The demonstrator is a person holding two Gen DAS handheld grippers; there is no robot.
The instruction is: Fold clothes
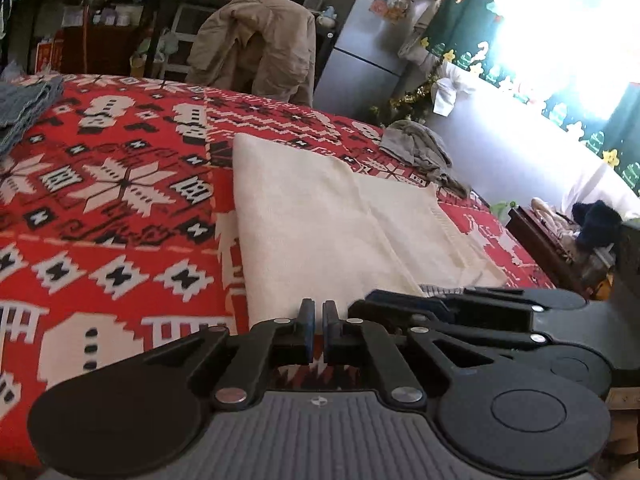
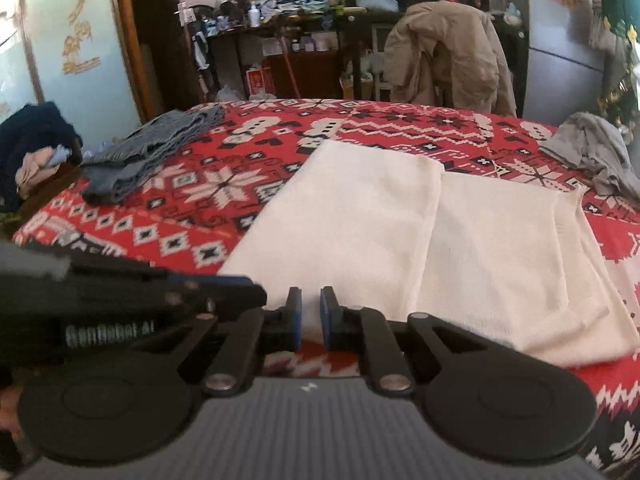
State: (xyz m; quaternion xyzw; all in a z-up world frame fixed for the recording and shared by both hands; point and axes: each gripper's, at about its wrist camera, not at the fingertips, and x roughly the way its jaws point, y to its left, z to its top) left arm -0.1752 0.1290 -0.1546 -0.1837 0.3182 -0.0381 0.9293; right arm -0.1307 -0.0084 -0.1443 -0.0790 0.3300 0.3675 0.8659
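The left gripper [image 1: 319,330] has its blue-padded fingers [image 1: 306,328] drawn almost together, a thin slit between them, at the near edge of the cream garment [image 1: 320,224]; whether they pinch that edge cannot be told. The right gripper [image 2: 310,318] has its fingers [image 2: 295,318] slightly further apart, a narrow gap showing cream cloth and red blanket behind, also at the garment's near edge; whether they hold it is unclear too. The two grippers lie side by side, each showing in the other's view.

The cream garment [image 2: 400,240] lies flat on the red patterned blanket [image 2: 208,184], one side folded over so a lengthwise crease runs away from the grippers. Left of the cream garment, towards the blanket's far edge, rests a blue-grey folded piece [image 2: 152,152]. Right of the cream garment, a crumpled grey garment [image 2: 592,148] sits near the blanket's edge. Beyond the cream garment, past the blanket, a tan jacket [image 2: 444,56] hangs over a chair, with a grey fridge [image 1: 372,36] beside it.
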